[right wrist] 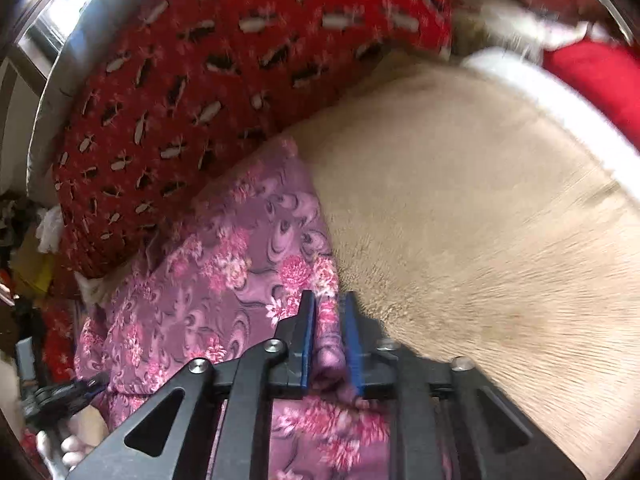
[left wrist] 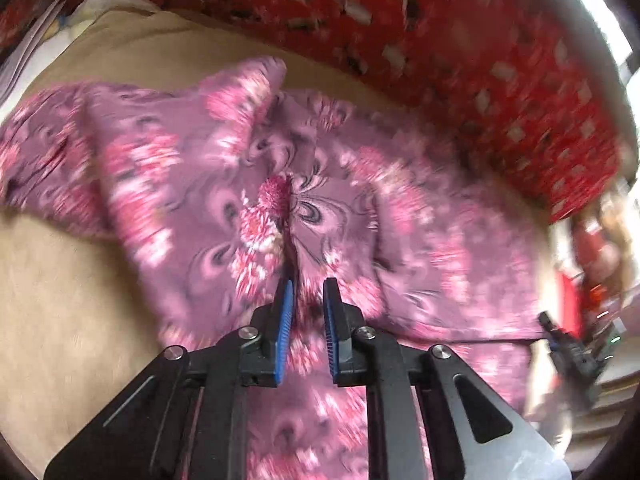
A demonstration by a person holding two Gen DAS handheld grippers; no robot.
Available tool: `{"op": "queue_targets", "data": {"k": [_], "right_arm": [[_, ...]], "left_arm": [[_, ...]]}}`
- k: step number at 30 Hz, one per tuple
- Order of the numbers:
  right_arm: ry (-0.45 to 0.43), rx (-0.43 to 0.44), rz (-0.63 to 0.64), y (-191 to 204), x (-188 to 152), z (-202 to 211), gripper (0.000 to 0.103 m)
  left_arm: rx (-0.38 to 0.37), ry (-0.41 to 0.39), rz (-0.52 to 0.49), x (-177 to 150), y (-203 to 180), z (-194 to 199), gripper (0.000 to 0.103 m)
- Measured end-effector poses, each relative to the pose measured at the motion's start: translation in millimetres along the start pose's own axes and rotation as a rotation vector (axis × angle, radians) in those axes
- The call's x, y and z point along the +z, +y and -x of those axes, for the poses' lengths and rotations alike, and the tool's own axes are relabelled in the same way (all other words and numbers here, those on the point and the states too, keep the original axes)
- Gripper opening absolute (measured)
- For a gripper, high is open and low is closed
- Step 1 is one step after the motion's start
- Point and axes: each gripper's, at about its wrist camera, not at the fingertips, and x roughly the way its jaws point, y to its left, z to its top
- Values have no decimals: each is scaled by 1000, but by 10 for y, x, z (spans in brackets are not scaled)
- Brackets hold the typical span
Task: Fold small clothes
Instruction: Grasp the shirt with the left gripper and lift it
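A purple garment with pink flowers point(left wrist: 224, 168) lies crumpled on a tan cushion surface point(left wrist: 60, 280). My left gripper point(left wrist: 308, 288) is over the garment, its blue pads a small gap apart with a pinched ridge of the fabric between them. My right gripper point(right wrist: 330, 304) is shut on the garment's edge point(right wrist: 330, 356), which bunches between its blue pads, where the garment point(right wrist: 224, 280) meets the tan surface point(right wrist: 480, 220). The right gripper also shows at the right edge of the left wrist view point(left wrist: 568, 344). The left gripper shows at the lower left of the right wrist view point(right wrist: 68, 394).
A red patterned cushion point(left wrist: 440, 40) runs along the back and also shows in the right wrist view point(right wrist: 180, 100). White and red items point(right wrist: 560, 72) lie at the far right. Clutter sits past the left edge point(right wrist: 24, 240).
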Motion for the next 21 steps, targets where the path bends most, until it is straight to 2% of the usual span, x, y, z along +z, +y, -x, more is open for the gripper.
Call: {"op": "queue_targets", "data": {"k": [2,4,6,8,9,14,15,17,18,19,21], "right_arm": [[-63,37,28,142,-10,145,20],[-58,75,61,320,-35,165,23],[-17,106,103,566,-105,70,23],[46,144,154,864,-223,-71,23],[82,159,186,1048,-313,-158,23],[160,244,287,1747,-646,-416,27],[174,264,299,1895,-688,-480,29],[190,292,320,2144,-785,-541,30],[194,306,331,2263,-834,-589,30],[195,320,341,2374,-894,-618,30],[220,329,356,2549,-1030,-796,33]], "left_arm": [[-65,-36,38,-13,45,157,12],[-75,-32,32,30,-45,139,16],[-9,1,-3,67,-146,-79,16],[58,82,-6,92,-114,-386,16],[54,94,6,93,-66,-422,15],[-67,62,79,61,205,25,18],[-85,48,94,51,312,152,20],[-97,11,141,54,604,403,35],[-89,-6,165,92,736,463,47],[-64,-42,206,132,967,592,52],[-11,-78,266,207,1331,734,52]]}}
